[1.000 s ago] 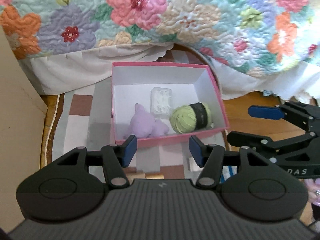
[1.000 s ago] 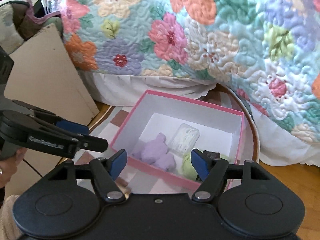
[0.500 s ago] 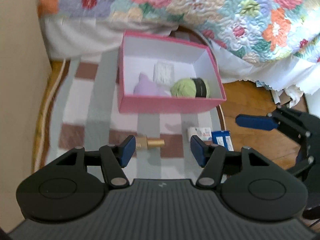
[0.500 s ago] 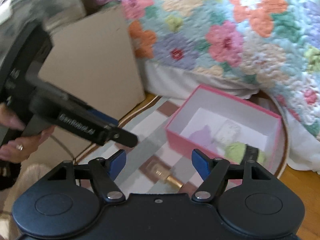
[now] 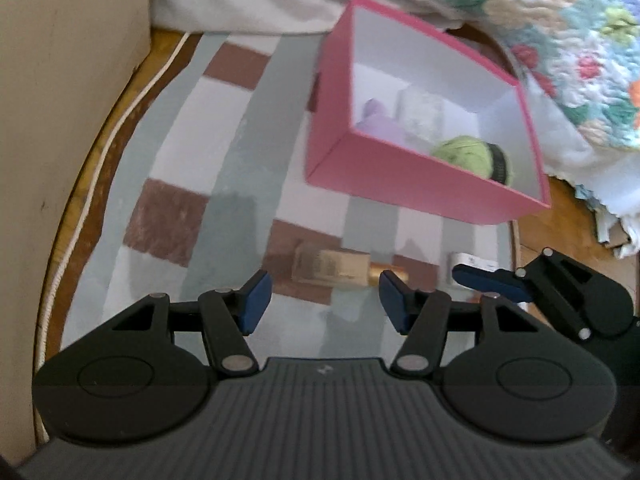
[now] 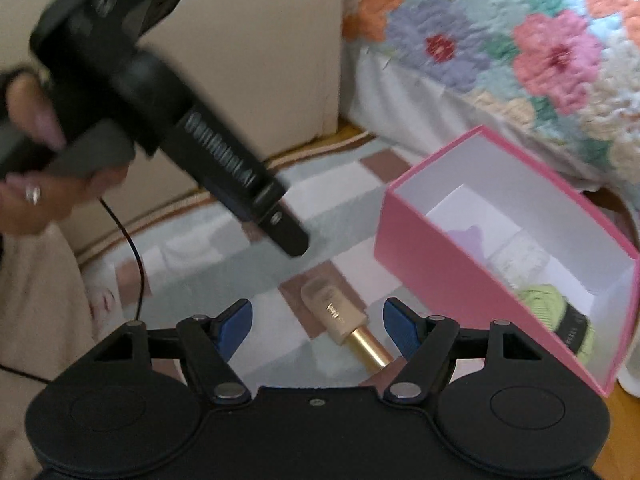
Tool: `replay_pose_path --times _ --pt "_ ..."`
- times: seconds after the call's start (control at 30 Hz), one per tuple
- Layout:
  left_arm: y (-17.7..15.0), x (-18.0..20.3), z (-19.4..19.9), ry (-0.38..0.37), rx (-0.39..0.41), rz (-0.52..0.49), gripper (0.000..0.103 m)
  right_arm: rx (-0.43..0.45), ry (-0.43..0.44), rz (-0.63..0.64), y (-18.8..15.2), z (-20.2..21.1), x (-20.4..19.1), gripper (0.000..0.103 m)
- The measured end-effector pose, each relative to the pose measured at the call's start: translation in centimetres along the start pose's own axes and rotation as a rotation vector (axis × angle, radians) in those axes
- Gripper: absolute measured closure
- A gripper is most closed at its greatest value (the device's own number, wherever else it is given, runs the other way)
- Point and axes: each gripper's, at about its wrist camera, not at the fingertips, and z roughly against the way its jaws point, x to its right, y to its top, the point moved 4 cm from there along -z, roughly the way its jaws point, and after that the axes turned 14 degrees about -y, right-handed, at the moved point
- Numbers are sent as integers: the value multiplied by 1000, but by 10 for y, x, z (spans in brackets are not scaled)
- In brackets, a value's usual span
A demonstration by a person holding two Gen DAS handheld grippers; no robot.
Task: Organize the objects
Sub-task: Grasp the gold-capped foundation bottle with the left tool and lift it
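Left wrist view shows the left gripper [image 5: 322, 298] with its blue-padded fingers spread wide and nothing between them, hovering low over the checked rug [image 5: 192, 168]. Just ahead of the fingertips lies a gold-capped bottle [image 5: 340, 270] on its side, its pale body toward the left finger and the gold cap toward the right one. Beyond the bottle stands the pink box [image 5: 404, 178], open-topped and white inside, holding a ball of green yarn [image 5: 470, 156], a lilac soft toy [image 5: 378, 122] and a clear plastic piece [image 5: 420, 114]. To the right of the bottle, the right gripper [image 5: 494, 280] reaches in over a small white packet [image 5: 470, 260]. A floral quilt [image 5: 560, 20] hangs behind the box.

From the right wrist view, the right gripper [image 6: 316, 322] is likewise spread apart and empty, and the bottle [image 6: 344, 320] lies on the rug between its fingers, untouched. The pink box [image 6: 448, 280] sits right of the bottle; the left gripper [image 6: 280, 228] points down toward the rug just beyond it.
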Motion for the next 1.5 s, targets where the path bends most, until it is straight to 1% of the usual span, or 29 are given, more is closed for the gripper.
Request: replay_pose_path --times 0.07,0.17,0.23,0.3,0.4,0.5,0.53,0.57,0.63,0.67,0.7,0.8,0.9,0.97,1.03,1.1,1.2,1.3,1.33,1.4,1.43,1.5 --pt "-3 -8 -10 -2 -3 19 46 -15 2 32 -3 -17 -6 26" --pt "-7 -17 -23 -36 21 44 46 -36 -2 101 -9 -43 -15 26" --pt "-9 -23 -34 -62 25 70 48 -48 -18 174 -14 -62 -19 28" --pt "-14 -30 -45 -76 33 106 48 -68 -42 231 -19 -81 -20 30" --pt "-19 -39 -59 -86 33 152 53 -93 -50 249 -21 -100 -16 36" --pt "-24 -45 -69 -116 34 195 59 -115 -10 209 -20 -114 -11 41" --pt "-25 -47 -71 -114 44 208 68 -120 2 202 -19 -117 -11 47" --pt "-27 -49 -71 -113 58 232 70 -127 11 195 -19 -121 -11 51" --pt "-29 -52 -73 -154 68 276 75 -141 30 158 -19 -120 -10 54" --pt "-30 -52 -73 -170 74 286 78 -151 34 123 -21 -118 -8 55" --pt "-31 -52 -73 -184 80 287 79 -163 39 76 -24 -117 -6 58" --pt "-34 -50 -76 -210 88 287 79 -180 21 -49 -34 -109 -4 60" --pt "-32 -46 -78 -214 101 251 79 -220 -21 -161 -38 -103 -7 62" --pt "-30 -45 -80 -221 95 234 78 -250 -24 -251 -42 -97 -11 62" --pt "-31 -45 -81 -233 77 239 78 -273 -5 -311 -46 -91 -17 58" --pt "-32 -45 -82 -235 70 237 78 -272 -22 -330 -49 -86 -22 58" --pt "-34 -44 -82 -237 53 234 77 -220 -30 -400 -52 -75 -18 58" --pt "-36 -41 -83 -229 55 225 76 -162 -73 -363 -51 -69 -21 57" --pt "-37 -38 -83 -217 56 202 75 -162 -79 -357 -52 -70 -23 57" --pt "-39 -30 -83 -186 59 152 73 -188 -74 -370 -55 -77 -24 58" --pt "-40 -27 -84 -174 61 134 71 -203 -64 -376 -55 -79 -25 56" --pt "-42 -23 -86 -162 62 120 69 -191 -78 -369 -57 -79 -29 56"
